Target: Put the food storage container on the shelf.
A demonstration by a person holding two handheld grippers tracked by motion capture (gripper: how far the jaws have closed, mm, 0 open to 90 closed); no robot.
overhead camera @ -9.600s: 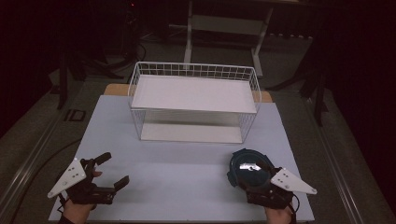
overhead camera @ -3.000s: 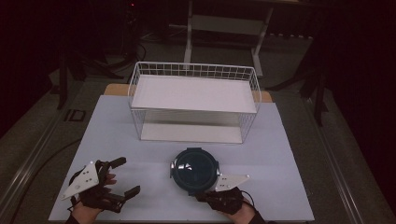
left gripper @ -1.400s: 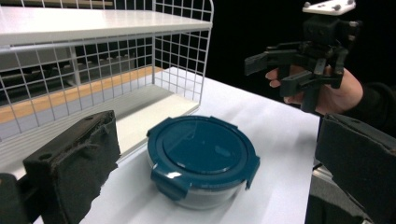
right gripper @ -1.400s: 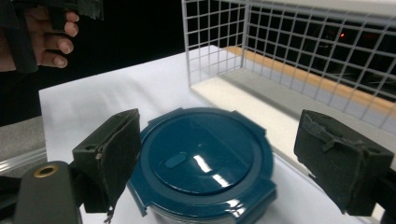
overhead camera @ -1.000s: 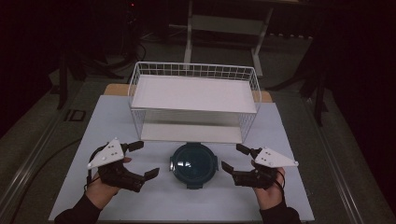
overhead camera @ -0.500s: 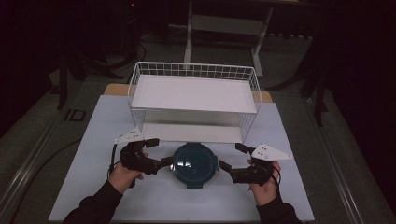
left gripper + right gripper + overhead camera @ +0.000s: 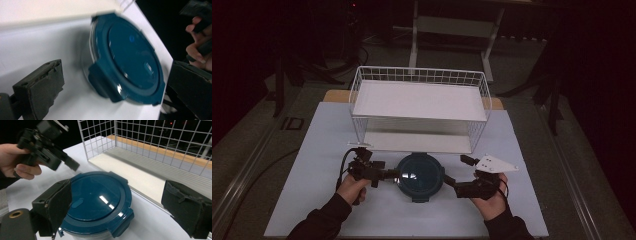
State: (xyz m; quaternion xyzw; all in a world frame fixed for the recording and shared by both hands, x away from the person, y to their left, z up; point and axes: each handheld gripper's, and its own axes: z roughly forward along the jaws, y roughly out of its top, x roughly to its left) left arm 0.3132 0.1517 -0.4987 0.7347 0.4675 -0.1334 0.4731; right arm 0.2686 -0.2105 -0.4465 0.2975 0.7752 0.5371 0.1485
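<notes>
The white table (image 7: 312,165) is taking up most of the scene, and a white wire basket (image 7: 419,107) is standing on its far half, with a flat white shelf running across its top and another along its bottom. Just in front of the basket's near edge, a round container with a dark teal snap lid (image 7: 419,175) is sitting flat on the table, roughly at the middle of the table's width, its clip tabs sticking out around the rim.

The person's two hands are coming in from the near side and are flanking the container. The left gripper (image 7: 388,174) is pointing across at the container's left rim, its tips right at the lid's edge; in the left gripper view its jaws are standing wide apart with the lid (image 7: 130,62) lying between and beyond them, and the pads are not pressing on it. The right gripper (image 7: 455,171) is sitting just beside the container's right rim, angled toward it. Its jaws have just been opening and are now spread to their widest, with the lid (image 7: 96,200) showing in the gap between them and nothing pinched
</notes>
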